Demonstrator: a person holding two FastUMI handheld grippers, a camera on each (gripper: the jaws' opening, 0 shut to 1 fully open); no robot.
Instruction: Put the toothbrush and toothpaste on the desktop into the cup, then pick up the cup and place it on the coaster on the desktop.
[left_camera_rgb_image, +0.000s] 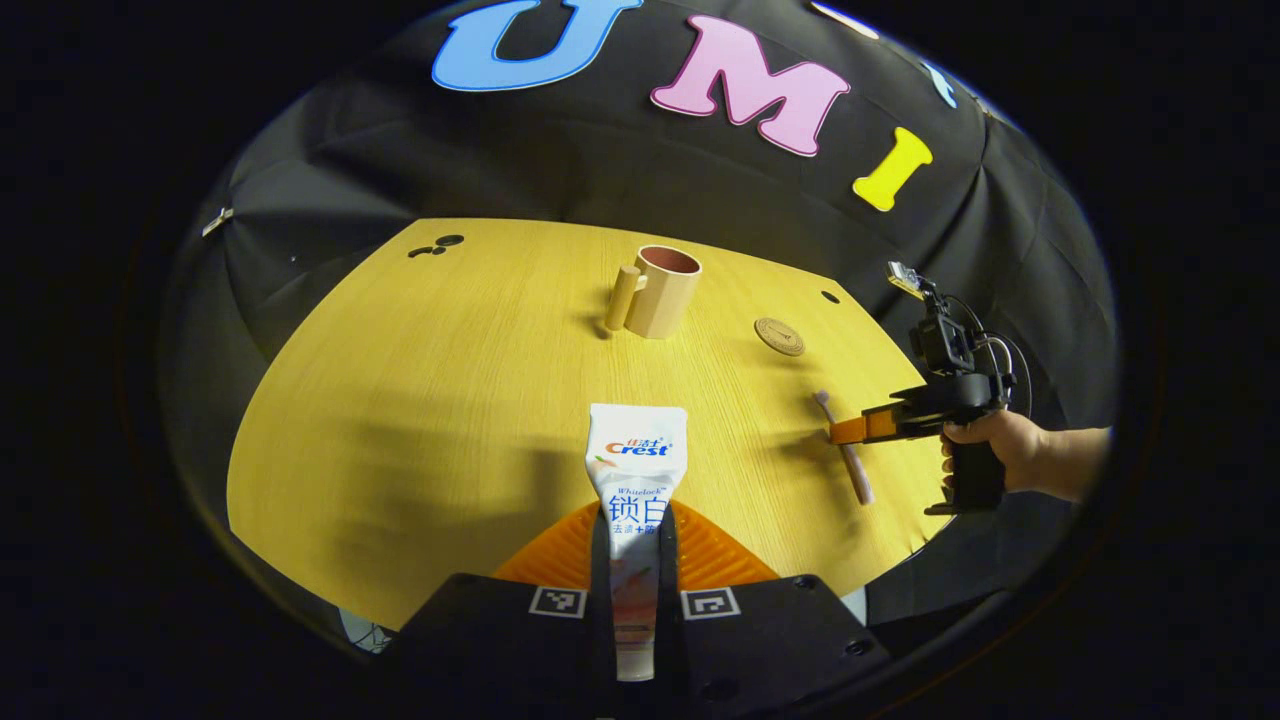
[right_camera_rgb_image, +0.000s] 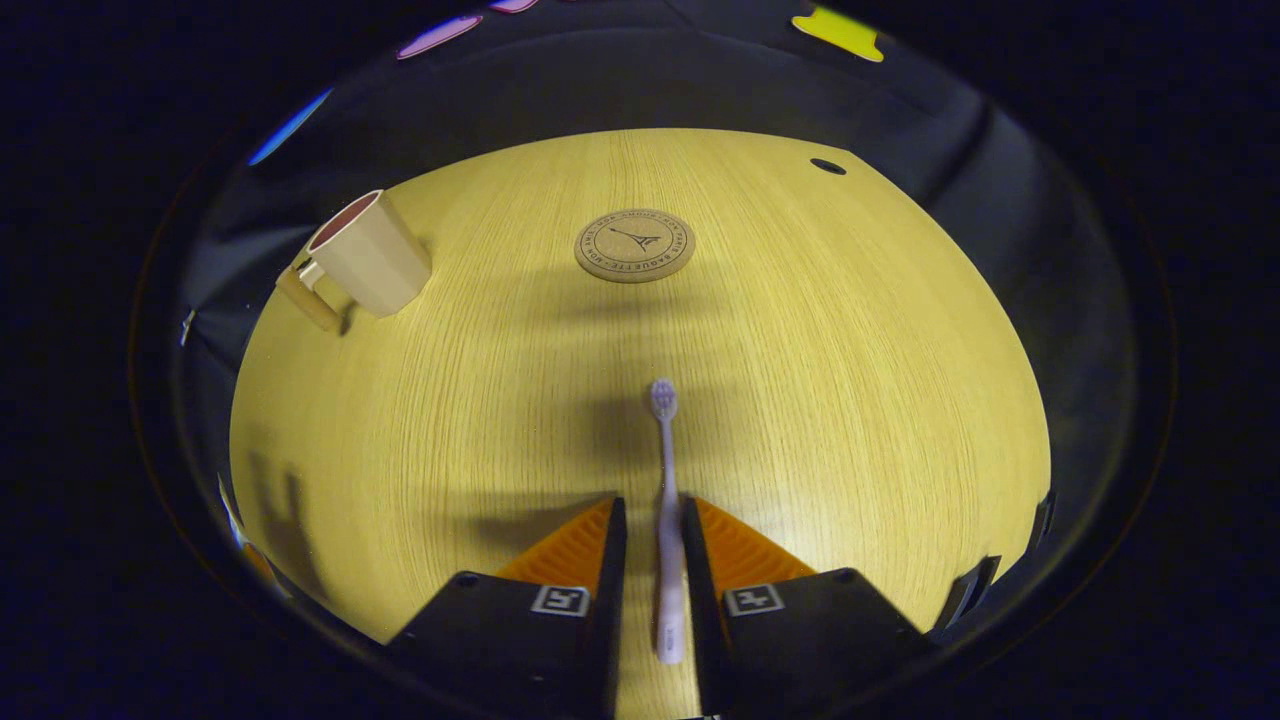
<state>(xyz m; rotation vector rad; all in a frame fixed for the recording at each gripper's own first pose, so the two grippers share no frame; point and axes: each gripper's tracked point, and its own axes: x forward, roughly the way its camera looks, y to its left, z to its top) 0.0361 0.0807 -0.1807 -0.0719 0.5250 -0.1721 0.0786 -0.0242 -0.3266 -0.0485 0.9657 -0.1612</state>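
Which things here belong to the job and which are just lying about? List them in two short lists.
Part of the job:
toothpaste, between the left gripper fingers
toothbrush, between the right gripper fingers
cup, upright on the desktop
coaster, bare

Just there:
holes in the desktop

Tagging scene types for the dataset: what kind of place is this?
Likely a staged recording booth, not a real bathroom: black cloth wall behind a bare wooden desktop, holding only task props: cup, coaster, toothbrush, toothpaste. A person's hand holds the right gripper.
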